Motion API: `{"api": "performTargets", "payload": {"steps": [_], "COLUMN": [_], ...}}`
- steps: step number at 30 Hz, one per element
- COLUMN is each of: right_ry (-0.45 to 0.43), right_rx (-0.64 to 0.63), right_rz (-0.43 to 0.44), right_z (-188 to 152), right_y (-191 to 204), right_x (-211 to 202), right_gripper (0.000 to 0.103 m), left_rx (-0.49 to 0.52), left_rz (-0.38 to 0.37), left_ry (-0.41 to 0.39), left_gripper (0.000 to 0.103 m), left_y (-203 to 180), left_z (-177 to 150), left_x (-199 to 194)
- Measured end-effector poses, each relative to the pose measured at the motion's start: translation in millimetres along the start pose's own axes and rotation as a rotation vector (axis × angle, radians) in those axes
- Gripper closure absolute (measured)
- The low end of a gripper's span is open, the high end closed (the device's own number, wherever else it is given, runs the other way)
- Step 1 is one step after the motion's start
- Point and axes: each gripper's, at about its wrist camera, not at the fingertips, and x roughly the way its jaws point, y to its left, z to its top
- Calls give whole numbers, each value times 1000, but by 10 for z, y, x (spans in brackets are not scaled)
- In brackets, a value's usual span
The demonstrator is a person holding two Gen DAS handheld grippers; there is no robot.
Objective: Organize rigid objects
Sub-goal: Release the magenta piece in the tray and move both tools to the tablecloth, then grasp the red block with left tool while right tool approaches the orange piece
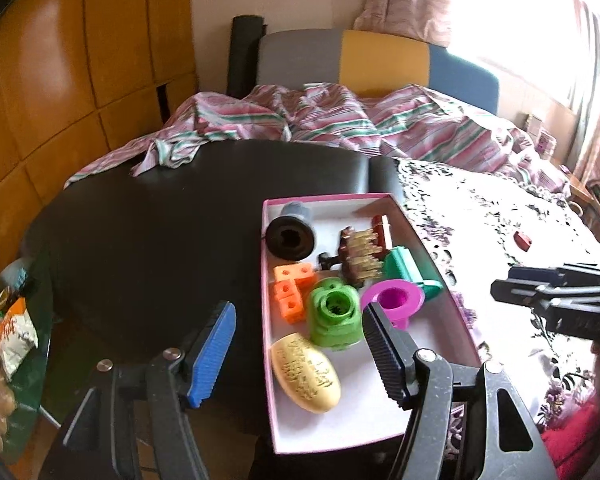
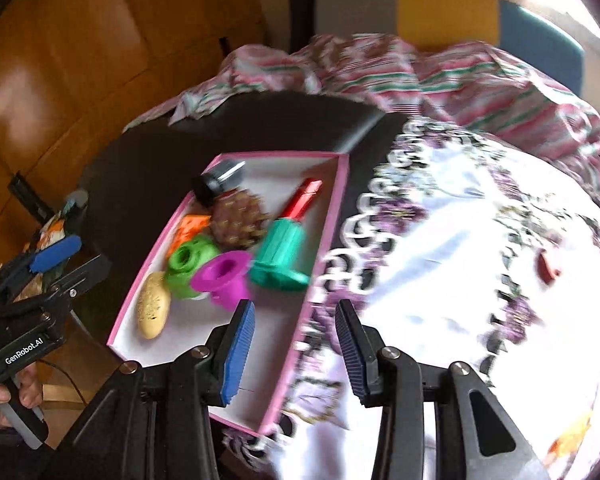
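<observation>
A pink-rimmed white box (image 1: 432, 248) (image 2: 328, 216) on the table holds several parts: a black cylinder (image 1: 290, 232), an orange block (image 1: 290, 290), a green piece (image 1: 334, 318) (image 2: 188, 262), a magenta flanged ring (image 1: 394, 300) (image 2: 222, 274), a teal piece (image 1: 408, 274) (image 2: 282, 254), a tan oval (image 1: 306, 372) (image 2: 153, 310), a spiky brown piece (image 1: 360, 258) and a red piece (image 2: 302, 198). A small red part (image 1: 523, 240) (image 2: 546, 266) lies on the tablecloth outside the box. My left gripper (image 1: 296, 354) is open and empty over the box's near left edge. My right gripper (image 2: 296, 350) is open and empty over its near right edge.
A white lace tablecloth with purple flowers (image 1: 500, 216) (image 2: 460, 240) covers the right of the dark table (image 1: 160, 240). A striped cloth (image 1: 320, 120) lies behind on a sofa. Snack bags (image 1: 12, 328) lie at the far left. Wooden panels line the left wall.
</observation>
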Motion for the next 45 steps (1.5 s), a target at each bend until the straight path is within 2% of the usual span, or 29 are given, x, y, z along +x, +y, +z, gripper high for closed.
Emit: {"api": "performTargets", "payload": {"steps": [10,14,23,25,27,29,35,45], "right_ry": [-66,-95,-158,-175,-192,-237,-319,-363], "right_rx": [276,404,648,709,797,852,908,958], "right_rz": [-171,-245,-319,-313,-242,-207,-143,-93], "right_z": [-253,-445,-904,-1019,-1136,-1217,-1309,-1390], "right_y": [-1134,-1589,-2331,-2462,-2610,-2695,-2767,-2834], "right_x": [-556,-807,-1140,-1159,-1156,-1217,-1299,-1312], "right_gripper": [61,61,61,61,61,61,61,61], "left_rx": [96,150,262,288,311,331,376,411], "left_rz": [-89,-125,-205,-218,-230,-240,-257,-292], "left_ry": [-23,-33,-12,-8,2,9,42,109], "left_gripper": [36,30,30,30,30,30,29,28], "left_y": [-486,-750,-1360,-1506,-1643,-1786,-2162,-2674], "left_z": [215,284,378,391,402,416,439,468], "left_x": [11,29,169,207,261,317,519,871]}}
